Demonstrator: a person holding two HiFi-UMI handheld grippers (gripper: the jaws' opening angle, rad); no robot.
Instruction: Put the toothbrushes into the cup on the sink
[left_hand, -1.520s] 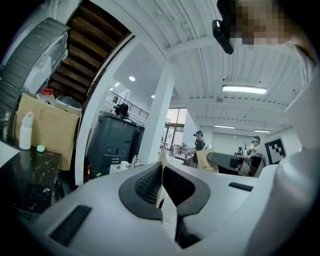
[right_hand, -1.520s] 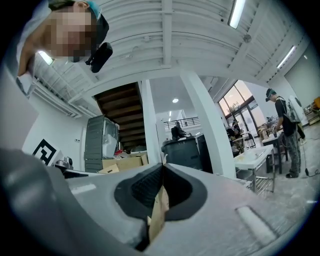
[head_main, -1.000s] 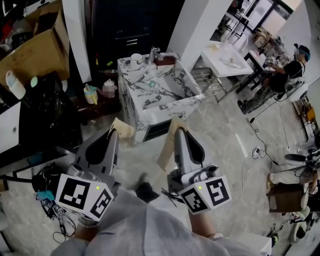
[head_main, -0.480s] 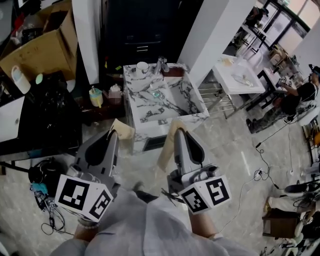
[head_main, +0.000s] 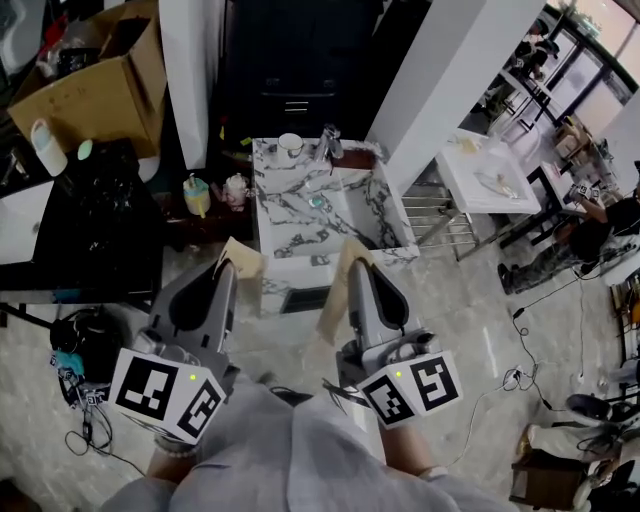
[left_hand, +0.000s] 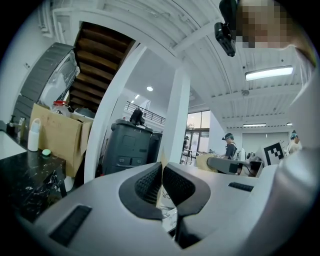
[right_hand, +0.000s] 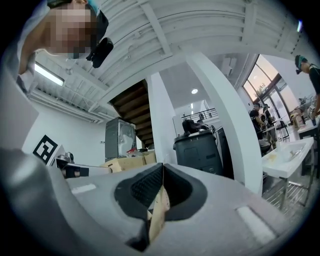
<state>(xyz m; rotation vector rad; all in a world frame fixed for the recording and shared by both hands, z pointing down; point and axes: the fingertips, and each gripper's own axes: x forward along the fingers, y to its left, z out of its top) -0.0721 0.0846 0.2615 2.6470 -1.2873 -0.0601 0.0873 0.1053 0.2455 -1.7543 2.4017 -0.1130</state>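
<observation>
The marble sink unit (head_main: 281, 218) stands on the floor ahead of me in the head view. A white cup (head_main: 290, 144) sits on its back ledge, left of the faucet (head_main: 328, 144). A small teal thing (head_main: 315, 201) lies in the basin, too small to name; I cannot make out any toothbrushes. My left gripper (head_main: 226, 266) and right gripper (head_main: 357, 263) are held low and close to my body, short of the sink. Both are shut with nothing between the jaws, as the left gripper view (left_hand: 161, 168) and the right gripper view (right_hand: 162, 169) show.
Cardboard sheets (head_main: 333, 296) lean against the sink's front. A yellow bottle (head_main: 197, 195) stands to its left, beside a black table (head_main: 95, 225) and a cardboard box (head_main: 95, 90). A white pillar (head_main: 445, 75) and a white table (head_main: 490, 178) are to the right; cables (head_main: 85, 425) lie on the floor.
The sink unit has slid from upper centre-right toward the middle of the head view as I moved. Both grippers keep the same pose and stay shut.
</observation>
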